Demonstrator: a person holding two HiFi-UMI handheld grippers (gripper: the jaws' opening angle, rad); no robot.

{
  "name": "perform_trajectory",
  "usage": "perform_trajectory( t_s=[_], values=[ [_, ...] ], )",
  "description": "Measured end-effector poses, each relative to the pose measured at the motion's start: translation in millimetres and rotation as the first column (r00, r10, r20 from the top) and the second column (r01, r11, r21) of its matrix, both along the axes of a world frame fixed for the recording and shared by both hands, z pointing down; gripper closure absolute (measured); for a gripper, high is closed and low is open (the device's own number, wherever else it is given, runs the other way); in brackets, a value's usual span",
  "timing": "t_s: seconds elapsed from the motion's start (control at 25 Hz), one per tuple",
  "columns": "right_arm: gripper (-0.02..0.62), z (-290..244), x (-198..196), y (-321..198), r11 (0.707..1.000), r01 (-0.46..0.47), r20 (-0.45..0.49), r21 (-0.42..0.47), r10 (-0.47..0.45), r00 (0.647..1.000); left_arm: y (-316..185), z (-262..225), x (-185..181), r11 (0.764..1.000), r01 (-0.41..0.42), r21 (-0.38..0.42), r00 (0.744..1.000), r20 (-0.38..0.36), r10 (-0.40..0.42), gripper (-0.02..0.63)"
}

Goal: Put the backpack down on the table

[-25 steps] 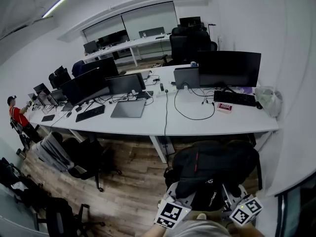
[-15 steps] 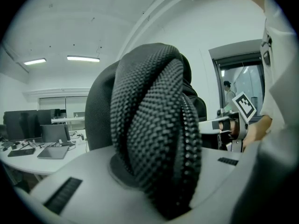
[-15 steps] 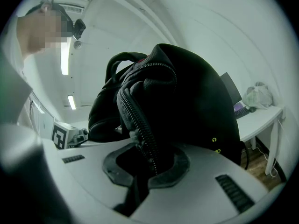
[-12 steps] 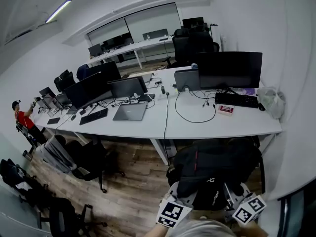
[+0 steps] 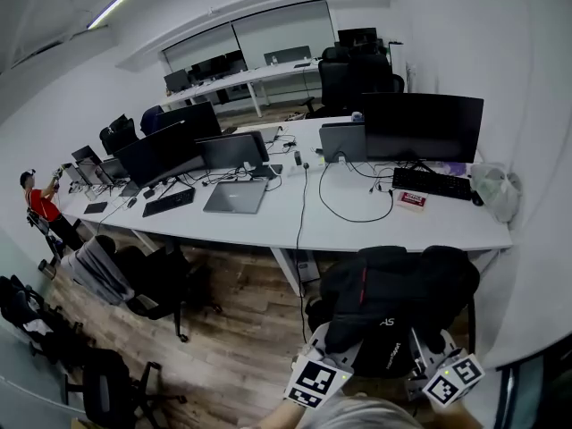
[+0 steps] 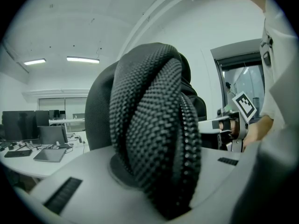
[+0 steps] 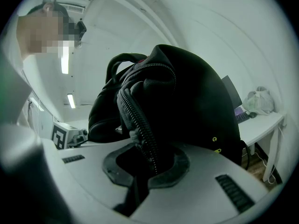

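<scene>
- Left gripper (image 6: 154, 185) clamps the mesh strap (image 6: 154, 125) of the backpack (image 5: 398, 293), right gripper (image 7: 147, 174) its zipper seam (image 7: 140, 120).
- I should clear the near edge of the counter (image 5: 357, 231), then lower both evenly.

White walls (image 5: 447, 34), wood-plank floor (image 5: 232, 338), one ceiling strip light (image 5: 111, 8) lit at top left. Long white counter (image 5: 357, 231) runs across the room carrying dark monitors (image 5: 422, 125), a grey laptop (image 5: 234, 197), keyboards (image 5: 431, 181) and loose cables (image 5: 301, 206); black office chairs (image 5: 152, 280) stand along its near side. At the back wall a second counter (image 5: 237, 82) sits under a wide window (image 5: 246, 36).
</scene>
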State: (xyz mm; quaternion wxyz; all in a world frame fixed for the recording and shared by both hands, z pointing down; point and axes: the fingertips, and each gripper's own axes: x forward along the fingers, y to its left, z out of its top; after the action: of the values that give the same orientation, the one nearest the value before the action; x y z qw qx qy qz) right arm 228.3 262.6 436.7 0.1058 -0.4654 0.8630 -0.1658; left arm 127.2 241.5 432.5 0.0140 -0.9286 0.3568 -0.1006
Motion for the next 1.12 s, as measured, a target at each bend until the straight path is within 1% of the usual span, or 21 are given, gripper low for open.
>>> perform_trajectory(
  t_s=[0.16,0.32,0.56,0.8,1.12],
  values=[
    [0.569,5,-8,-16,1.000,-0.010,0.012,-0.016,0.010,1.000,-19,5,-7,1.000,-0.006,-0.004,1.000,0.006,0.006,0.549],
    [0.569,10,-20,-41,1.000,-0.011,0.002,-0.029,0.011,1.000,-45,10,-18,1.000,-0.005,-0.011,1.000,0.001,0.005,0.549],
    [0.569,10,-46,-85,0.999,-0.015,-0.010,-0.033,0.014,1.000,-88,11,-45,1.000,-0.004,-0.013,1.000,-0.012,0.004,0.549],
    [0.569,7,-68,-136,0.999,-0.032,-0.014,-0.030,0.032,0.999,-138,7,-66,1.000,-0.021,-0.006,1.000,-0.019,0.021,0.549],
    [0.569,4,-103,-186,0.997,-0.065,-0.023,-0.037,0.064,0.998,-189,6,-100,0.999,-0.047,-0.011,0.998,-0.036,0.047,0.549]
  ],
)
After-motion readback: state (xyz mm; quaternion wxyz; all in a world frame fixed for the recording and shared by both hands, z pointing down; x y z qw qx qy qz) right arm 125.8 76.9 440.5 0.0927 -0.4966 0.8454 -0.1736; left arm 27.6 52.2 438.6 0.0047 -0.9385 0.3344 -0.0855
